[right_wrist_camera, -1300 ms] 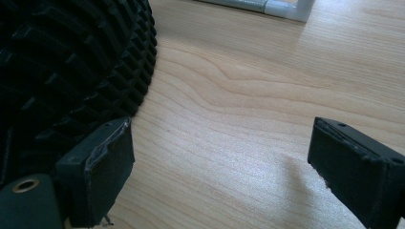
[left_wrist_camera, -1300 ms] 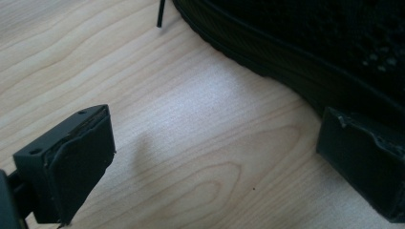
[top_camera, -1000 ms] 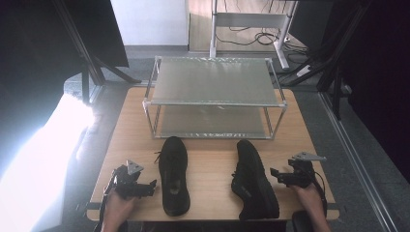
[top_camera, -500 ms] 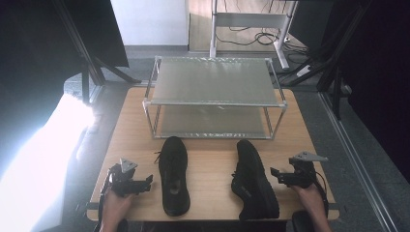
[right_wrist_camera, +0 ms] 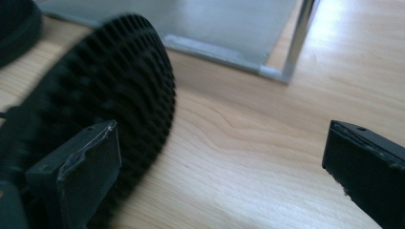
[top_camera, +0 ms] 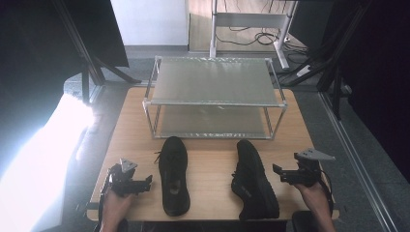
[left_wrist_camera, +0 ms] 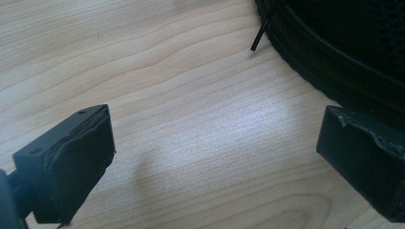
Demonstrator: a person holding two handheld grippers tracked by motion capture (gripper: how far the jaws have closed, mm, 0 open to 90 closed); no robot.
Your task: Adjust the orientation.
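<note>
- landmark: a two-tier metal shoe rack (top_camera: 212,96) stands at the far half of the wooden worktop (top_camera: 212,164); every place below is given relative to it.
- left shoe (top_camera: 173,174): a black lace-up shoe, upright on its sole, in front of the rack's left half, toe just short of the lower tier; long axis runs from rack to worktop's near edge.
- right shoe (top_camera: 254,179): a black shoe in front of the rack's right half, rolled onto its side so the ribbed sole (right_wrist_camera: 124,90) faces the right gripper view; long axis again rack-to-near-edge, slightly slanted.
- left gripper (top_camera: 145,183): held in the left hand (top_camera: 116,205) near the worktop's front-left corner, pointing sideways at the left shoe's heel half; jaws released and wide apart with bare wood between them, the shoe's edge (left_wrist_camera: 334,57) just beyond the far pad.
- right gripper (top_camera: 278,173): held in the right hand (top_camera: 314,193) at the front-right, pointing sideways at the right shoe; its jaws have just been opening and stand released, nothing pressed between them, the sole lying beside one pad.
- governing relation: each shoe lies inward of its own gripper, broadside to the jaws, so each hand is the nearer one for the shoe on its side; judged, a grasp across the shoe's width would precede any lift towards the rack.
</note>
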